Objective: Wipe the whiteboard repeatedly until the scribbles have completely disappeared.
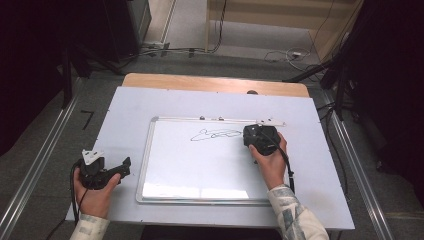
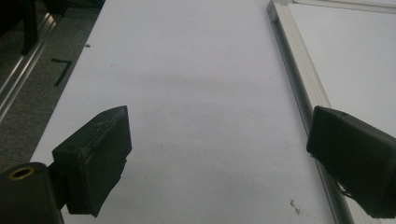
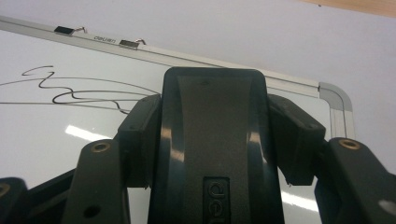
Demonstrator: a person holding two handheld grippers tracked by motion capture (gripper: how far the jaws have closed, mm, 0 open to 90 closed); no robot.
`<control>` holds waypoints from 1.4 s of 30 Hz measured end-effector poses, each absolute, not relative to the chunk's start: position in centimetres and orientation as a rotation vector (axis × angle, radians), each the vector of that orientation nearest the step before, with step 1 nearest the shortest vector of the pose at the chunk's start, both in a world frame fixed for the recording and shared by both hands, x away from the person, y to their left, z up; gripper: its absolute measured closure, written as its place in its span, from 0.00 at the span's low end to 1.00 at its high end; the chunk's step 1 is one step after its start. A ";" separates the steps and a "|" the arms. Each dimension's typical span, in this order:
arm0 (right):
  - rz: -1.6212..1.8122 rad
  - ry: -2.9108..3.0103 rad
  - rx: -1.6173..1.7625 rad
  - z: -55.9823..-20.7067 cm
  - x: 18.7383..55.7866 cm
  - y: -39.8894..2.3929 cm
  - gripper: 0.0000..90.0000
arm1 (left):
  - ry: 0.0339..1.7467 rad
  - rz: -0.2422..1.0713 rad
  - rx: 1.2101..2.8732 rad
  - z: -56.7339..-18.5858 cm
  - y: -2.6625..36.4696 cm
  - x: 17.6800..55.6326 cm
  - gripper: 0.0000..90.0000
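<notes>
Grey floor and dark stands ring a table (image 1: 210,100) covered by a pale sheet, with bare wood showing only along the far edge. On the sheet lies a whiteboard (image 1: 200,170) in a metal frame, glare washing out its near strip. A black scribble (image 1: 215,134) crosses the upper part of the board.

At the right end of that scribble the right gripper (image 1: 260,138) sits on the board, held in a hand whose patterned sleeve is cut off by the bottom edge. In the right gripper view its jaws are closed against both sides of a black board eraser (image 3: 215,140), which blocks most of what lies ahead; the eraser's lower end runs out of frame, and the embossed lettering on it is only partly readable. Whether its underside actually touches the board cannot be told from here, though it probably does.

The left gripper (image 1: 107,171) rests near the table's near left corner, just off the board's left edge. In the left gripper view its jaws stand wide apart with nothing between them, one over the sheet, the other overlapping the frame.
</notes>
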State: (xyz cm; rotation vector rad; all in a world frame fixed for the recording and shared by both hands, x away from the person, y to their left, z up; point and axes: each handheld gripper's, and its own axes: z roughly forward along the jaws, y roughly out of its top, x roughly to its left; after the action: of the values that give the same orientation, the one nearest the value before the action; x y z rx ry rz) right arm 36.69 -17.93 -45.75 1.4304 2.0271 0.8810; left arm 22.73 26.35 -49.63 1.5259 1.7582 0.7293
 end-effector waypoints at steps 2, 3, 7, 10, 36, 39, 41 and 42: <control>0.877 2.029 1.434 -45.9 37.2 -17.9 0.43 | 1.759 0.728 1.526 -49.6 26.3 22.7 0.08; 0.869 2.034 1.449 -46.1 37.7 -18.0 0.43 | 1.757 0.730 1.526 -49.6 26.3 22.7 0.08; 0.867 2.037 1.456 -46.4 38.6 -18.1 0.43 | 1.759 0.732 1.523 -49.6 26.4 22.7 0.08; 0.864 2.051 1.450 -46.8 39.1 -18.0 0.43 | 1.759 0.731 1.523 -49.7 26.3 22.8 0.08; 0.829 2.072 1.463 -48.4 41.0 -17.5 0.43 | 1.758 0.729 1.522 -49.7 26.4 22.8 0.08; 0.832 2.070 1.466 -48.4 41.0 -17.5 0.43 | 1.758 0.730 1.522 -49.6 26.4 22.8 0.08; 0.834 2.069 1.470 -48.5 41.0 -17.5 0.43 | 1.757 0.729 1.524 -49.6 26.4 22.8 0.08; 0.834 2.068 1.471 -48.5 41.0 -17.5 0.43 | 1.758 0.729 1.522 -49.6 26.4 22.8 0.08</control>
State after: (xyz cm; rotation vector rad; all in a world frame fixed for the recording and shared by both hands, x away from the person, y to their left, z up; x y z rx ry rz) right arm 41.02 -17.52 -48.45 1.4709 2.0677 0.8339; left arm 22.77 26.44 -49.64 1.5217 1.7579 0.7285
